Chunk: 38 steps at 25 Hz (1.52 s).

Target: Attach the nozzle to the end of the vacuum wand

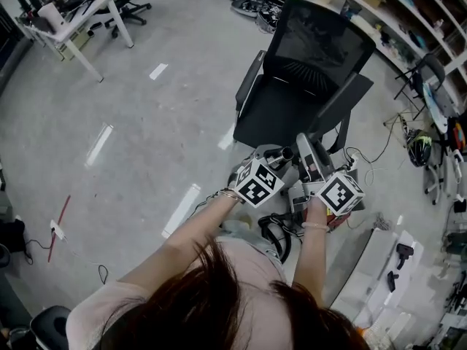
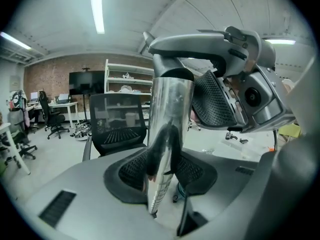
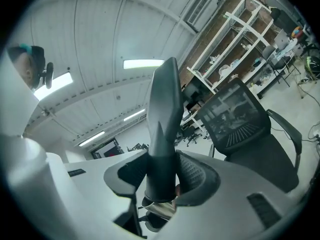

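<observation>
In the left gripper view a shiny metal vacuum wand [image 2: 169,129] stands upright between the jaws, and my left gripper [image 2: 165,173] is shut on it. My right gripper [image 3: 162,176] is shut on the dark grey tapered nozzle [image 3: 164,129], whose tip points up. The nozzle's wide base sits right over the wand's metal end [image 3: 160,210]. In the head view the left gripper [image 1: 267,168] and right gripper [image 1: 321,178] are held close together in front of the chest. The wand's end [image 1: 282,154] and the nozzle [image 1: 311,157] lie side by side between them.
A black mesh office chair [image 1: 306,71] stands right in front of the grippers. Black cables [image 1: 276,232] lie on the floor under the hands. A white table [image 1: 80,22] is at the far left, shelving [image 1: 408,28] along the right, and a white box [image 1: 379,268] at lower right.
</observation>
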Available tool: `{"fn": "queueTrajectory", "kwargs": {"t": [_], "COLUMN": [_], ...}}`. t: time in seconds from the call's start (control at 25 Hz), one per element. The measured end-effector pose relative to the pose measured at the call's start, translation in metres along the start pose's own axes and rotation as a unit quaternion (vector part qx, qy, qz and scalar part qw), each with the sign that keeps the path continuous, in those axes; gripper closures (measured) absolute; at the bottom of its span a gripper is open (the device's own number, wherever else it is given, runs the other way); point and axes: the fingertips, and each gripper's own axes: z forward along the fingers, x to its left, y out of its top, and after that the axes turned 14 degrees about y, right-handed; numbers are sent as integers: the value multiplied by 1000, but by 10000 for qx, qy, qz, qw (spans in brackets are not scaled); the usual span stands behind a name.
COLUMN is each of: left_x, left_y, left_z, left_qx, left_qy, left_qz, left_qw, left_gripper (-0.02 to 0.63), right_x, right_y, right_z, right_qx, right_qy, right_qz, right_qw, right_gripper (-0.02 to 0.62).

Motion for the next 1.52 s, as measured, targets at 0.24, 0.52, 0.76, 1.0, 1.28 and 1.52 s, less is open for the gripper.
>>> {"fn": "queueTrajectory", "kwargs": {"t": [0.24,0.52,0.76,1.0,1.28,1.52], "left_x": [-6,-4,1,6,11,14], "left_y": [2,0,1,2,2,3], "left_z": [4,6,9,12,15,16], "left_qx": [-1,25,40,53,54,48], "left_qy": [39,-67,-166,-292,-435,-521], "left_qz": [7,51,53,63,102,106], "left_qw": [10000,10000,9998,9995,9990,9986], "left_gripper": [453,453,453,453,451,451], "right_x": [5,11,13,13,15,18], "right_y": [-2,-8,-13,-15,-16,-18], "right_z": [1,4,11,16,20,24], "right_qx": [221,148,290,359,359,418], "right_qy": [116,139,-17,-200,-428,-647], "right_qz": [-243,-698,-1119,-1555,-1969,-2326], "right_qw": [9994,9974,9933,9870,9788,9695], "right_gripper": [416,416,416,416,416,416]}}
